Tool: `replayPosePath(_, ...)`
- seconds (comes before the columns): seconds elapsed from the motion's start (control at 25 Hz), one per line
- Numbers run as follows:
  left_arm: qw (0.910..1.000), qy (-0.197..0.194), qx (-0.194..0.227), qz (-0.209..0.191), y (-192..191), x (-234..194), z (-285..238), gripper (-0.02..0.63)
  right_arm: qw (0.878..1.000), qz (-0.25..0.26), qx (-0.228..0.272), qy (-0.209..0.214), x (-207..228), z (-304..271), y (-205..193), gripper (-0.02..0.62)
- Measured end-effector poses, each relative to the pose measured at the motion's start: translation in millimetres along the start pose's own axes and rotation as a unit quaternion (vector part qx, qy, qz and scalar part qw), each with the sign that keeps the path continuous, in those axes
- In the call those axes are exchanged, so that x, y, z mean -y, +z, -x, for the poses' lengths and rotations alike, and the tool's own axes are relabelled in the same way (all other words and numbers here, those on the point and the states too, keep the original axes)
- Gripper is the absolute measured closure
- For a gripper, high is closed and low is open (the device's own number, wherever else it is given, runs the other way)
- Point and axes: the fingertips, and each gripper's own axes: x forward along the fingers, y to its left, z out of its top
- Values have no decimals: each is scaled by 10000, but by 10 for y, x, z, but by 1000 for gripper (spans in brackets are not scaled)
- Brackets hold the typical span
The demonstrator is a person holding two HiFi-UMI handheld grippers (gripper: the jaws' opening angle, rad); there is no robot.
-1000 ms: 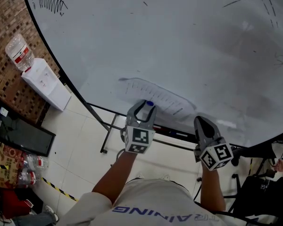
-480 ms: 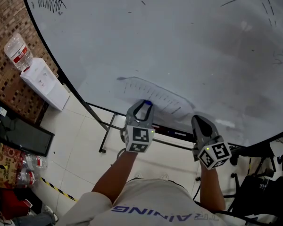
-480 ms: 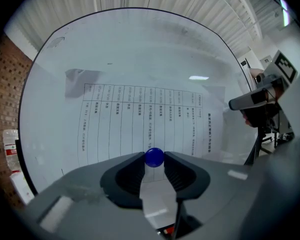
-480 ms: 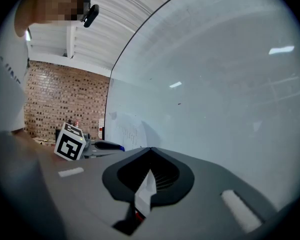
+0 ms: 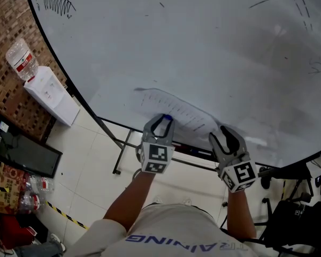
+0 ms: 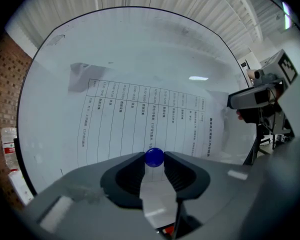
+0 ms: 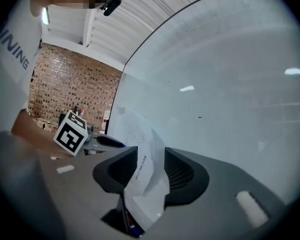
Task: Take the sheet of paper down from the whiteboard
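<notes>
Item inspected: white sheet of paper printed with a ruled table (image 6: 140, 119), lying flat against the large white whiteboard (image 5: 203, 47) near the board's lower edge. A greyish patch marks the sheet's upper left corner (tape or a fold, cannot be determined).

Left gripper (image 5: 162, 120): both jaws are pressed onto a small round blue magnet (image 6: 154, 157), one jaw on each side of it. The magnet sits on the sheet's lower margin, about midway along its width, and is against the paper.

Right gripper (image 5: 226, 136): the jaws stand apart. The sheet's right-hand edge runs between them; it has lifted off the board and is bent and crumpled in the gap. The paper touches the inner faces but is not clamped flat. This gripper is just beside the left one, on the person's right, and both are at the sheet's lower edge.

Surroundings: black marker scribbles (image 5: 59, 3) sit in the whiteboard's upper left area, and fainter strokes in its upper right. The board rests on a black metal stand (image 5: 119, 150) over a pale tiled floor (image 5: 91, 159). A white water dispenser (image 5: 52, 95) carrying a clear bottle (image 5: 21, 59) stands against the red brick wall (image 5: 5, 20), to the left of the board.
</notes>
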Motion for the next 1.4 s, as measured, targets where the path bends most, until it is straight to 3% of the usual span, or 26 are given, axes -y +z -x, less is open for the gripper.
replayPosePath(0.16,10000,-12,-1,-1,-3,-1,1,479,10000,-50,20,15,-26,-45,18,436)
replayPosePath(0.24,10000,-15,9,-18,22,-7,8,479,9999,-52,-33,-84,16,-44,20,588)
replayPosePath(0.48,10000,-78,11,37,39,-8,14,479,9999,-60,-60,-105,49,-19,24,589)
replayPosePath(0.72,9987,-236,49,443,44,-15,151,480,9996,-197,-111,-185,121,89,-26,589)
replayPosePath(1.16,9909,-282,93,1311,39,-171,861,479,9962,-357,-351,-708,442,737,-240,589)
replayPosePath(1.4,9893,-218,247,1418,88,-217,1033,479,9941,-437,-121,-989,550,1068,-107,589)
